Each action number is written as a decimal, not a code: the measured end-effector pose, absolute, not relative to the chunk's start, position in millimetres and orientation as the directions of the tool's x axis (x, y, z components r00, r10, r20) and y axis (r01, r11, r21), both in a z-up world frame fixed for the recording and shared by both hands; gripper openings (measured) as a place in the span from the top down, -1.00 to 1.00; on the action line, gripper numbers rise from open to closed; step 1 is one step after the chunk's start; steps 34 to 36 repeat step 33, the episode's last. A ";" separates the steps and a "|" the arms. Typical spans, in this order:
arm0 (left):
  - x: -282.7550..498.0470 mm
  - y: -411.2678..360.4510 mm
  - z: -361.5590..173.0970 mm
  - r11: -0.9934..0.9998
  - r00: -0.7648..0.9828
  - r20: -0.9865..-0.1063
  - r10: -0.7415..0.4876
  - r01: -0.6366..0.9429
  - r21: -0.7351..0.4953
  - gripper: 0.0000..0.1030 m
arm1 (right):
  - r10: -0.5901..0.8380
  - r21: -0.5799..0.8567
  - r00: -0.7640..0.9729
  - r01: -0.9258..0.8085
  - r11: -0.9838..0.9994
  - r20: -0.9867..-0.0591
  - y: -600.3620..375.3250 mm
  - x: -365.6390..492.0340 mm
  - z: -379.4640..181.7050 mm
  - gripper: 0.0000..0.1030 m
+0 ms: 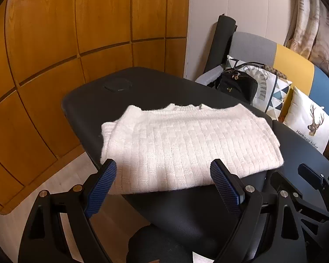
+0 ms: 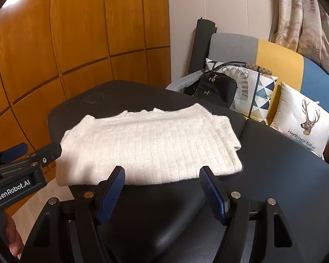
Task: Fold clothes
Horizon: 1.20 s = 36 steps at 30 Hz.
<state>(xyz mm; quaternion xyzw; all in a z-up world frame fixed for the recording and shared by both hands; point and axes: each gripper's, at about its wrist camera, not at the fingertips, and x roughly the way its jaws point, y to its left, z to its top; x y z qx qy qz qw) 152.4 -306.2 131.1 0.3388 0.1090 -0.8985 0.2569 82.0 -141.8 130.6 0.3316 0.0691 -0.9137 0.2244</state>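
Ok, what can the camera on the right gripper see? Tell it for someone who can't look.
A folded white knitted sweater lies on a black padded table. The open right gripper points at its near edge, touching nothing; the left gripper sits at the left. Behind stands an armchair with a deer-print cushion.

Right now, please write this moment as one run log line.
task: fold clothes | white sweater: folded, flat on black table | left claw: open, empty | right claw: open, empty, near sweater hem

Both grippers: black plastic frames w/ triangular cutouts, silver round pivot pins. Left gripper (image 1: 163, 183) & right gripper (image 2: 162, 189) carry blue ribbed finger pads (image 2: 111, 195). White "GenRobot.AI" label (image 2: 13, 190) on left unit's side, plus a cross-head screw.
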 end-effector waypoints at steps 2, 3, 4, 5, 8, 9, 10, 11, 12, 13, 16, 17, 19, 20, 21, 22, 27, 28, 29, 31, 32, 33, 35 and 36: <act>152.1 -306.0 130.7 -0.845 -0.637 -0.667 -0.386 0.535 -0.021 -0.75 | -0.365 0.022 -0.678 0.458 -0.889 -0.638 -142.4 82.1 129.8 -0.40; 152.3 -306.5 130.5 -0.844 -0.636 -0.668 -0.385 0.536 -0.024 -0.75 | -0.365 0.021 -0.678 0.459 -0.888 -0.638 -142.6 82.5 129.5 -0.40; 152.4 -306.9 130.4 -0.843 -0.636 -0.669 -0.385 0.538 -0.026 -0.75 | -0.365 0.020 -0.678 0.459 -0.888 -0.638 -142.7 82.8 129.1 -0.40; 152.6 -307.4 130.3 -0.842 -0.635 -0.670 -0.384 0.539 -0.029 -0.75 | -0.366 0.021 -0.676 0.461 -0.887 -0.639 -142.7 82.7 128.6 -0.40; 153.0 -308.7 129.9 -0.839 -0.633 -0.673 -0.381 0.543 -0.037 -0.75 | -0.366 0.026 -0.674 0.458 -0.889 -0.642 -143.3 82.3 127.2 -0.39; 153.0 -309.0 129.8 -0.838 -0.633 -0.674 -0.382 0.544 -0.036 -0.75 | -0.368 0.028 -0.672 0.459 -0.888 -0.642 -143.1 82.2 127.0 -0.39; 153.0 -309.1 129.8 -0.838 -0.631 -0.674 -0.383 0.545 -0.035 -0.75 | -0.367 0.028 -0.673 0.458 -0.889 -0.643 -143.4 82.3 126.7 -0.39; 153.0 -309.2 129.8 -0.837 -0.630 -0.674 -0.385 0.546 -0.033 -0.75 | -0.366 0.027 -0.673 0.457 -0.889 -0.643 -143.6 82.4 126.5 -0.39; 152.9 -309.3 129.7 -0.837 -0.629 -0.674 -0.386 0.547 -0.031 -0.75 | -0.367 0.028 -0.673 0.458 -0.889 -0.643 -143.8 82.4 126.4 -0.39; 152.7 -309.3 129.4 -0.836 -0.628 -0.676 -0.386 0.547 -0.031 -0.75 | -0.369 0.029 -0.671 0.459 -0.888 -0.644 -144.2 82.5 126.1 -0.40; 151.6 -309.1 127.8 -0.836 -0.622 -0.684 -0.382 0.547 -0.030 -0.75 | -0.371 0.030 -0.668 0.462 -0.886 -0.645 -145.2 83.4 124.9 -0.39; 151.5 -309.5 127.4 -0.837 -0.622 -0.686 -0.378 0.546 -0.035 -0.75 | -0.372 0.031 -0.666 0.464 -0.885 -0.646 -145.1 83.1 124.5 -0.40; 151.1 -310.9 126.4 -0.840 -0.631 -0.688 -0.359 0.539 -0.055 -0.75 | -0.372 0.033 -0.663 0.464 -0.885 -0.650 -145.4 82.9 123.0 -0.40; 151.3 -311.1 126.2 -0.839 -0.634 -0.685 -0.359 0.540 -0.060 -0.79 | -0.373 0.035 -0.661 0.465 -0.885 -0.651 -145.6 82.6 122.5 -0.40; 151.5 -311.4 125.9 -0.839 -0.637 -0.683 -0.358 0.541 -0.064 -0.88 | -0.374 0.037 -0.659 0.465 -0.884 -0.653 -145.7 82.4 121.9 -0.40; 151.7 -311.6 125.7 -0.838 -0.640 -0.681 -0.357 0.541 -0.069 -0.91 | -0.374 0.039 -0.657 0.465 -0.884 -0.655 -145.5 82.0 121.1 -0.40; 152.6 -306.9 122.2 -0.822 -0.613 -0.675 -0.411 0.569 -0.016 -1.00 | -0.377 0.049 -0.649 0.463 -0.885 -0.661 -144.6 79.9 118.0 -0.40; 152.8 -305.8 121.5 -0.819 -0.607 -0.674 -0.422 0.574 -0.004 -1.00 | -0.378 0.053 -0.646 0.463 -0.885 -0.663 -144.7 79.6 117.2 -0.40; 153.0 -304.8 120.7 -0.815 -0.600 -0.672 -0.433 0.580 0.007 -1.00 | -0.379 0.057 -0.644 0.462 -0.885 -0.665 -144.7 79.2 116.5 -0.39; 153.4 -302.7 119.3 -0.807 -0.588 -0.669 -0.455 0.590 0.030 -1.00 | -0.380 0.061 -0.640 0.461 -0.885 -0.668 -144.7 78.7 115.0 -0.40; 153.6 -301.7 118.5 -0.802 -0.581 -0.667 -0.466 0.596 0.042 -1.00 | -0.380 0.063 -0.639 0.461 -0.885 -0.669 -144.6 78.5 114.3 -0.40; 153.8 -300.7 117.8 -0.798 -0.575 -0.665 -0.477 0.601 0.054 -1.00 | -0.380 0.064 -0.638 0.460 -0.886 -0.670 -144.6 78.4 113.7 -0.40; 153.8 -300.7 117.8 -0.798 -0.575 -0.665 -0.477 0.601 0.054 -1.00 | -0.380 0.064 -0.638 0.460 -0.886 -0.670 -144.6 78.4 113.7 -0.40; 153.8 -300.7 117.8 -0.798 -0.575 -0.665 -0.477 0.601 0.054 -1.00 | -0.380 0.064 -0.638 0.460 -0.886 -0.670 -144.6 78.4 113.7 -0.40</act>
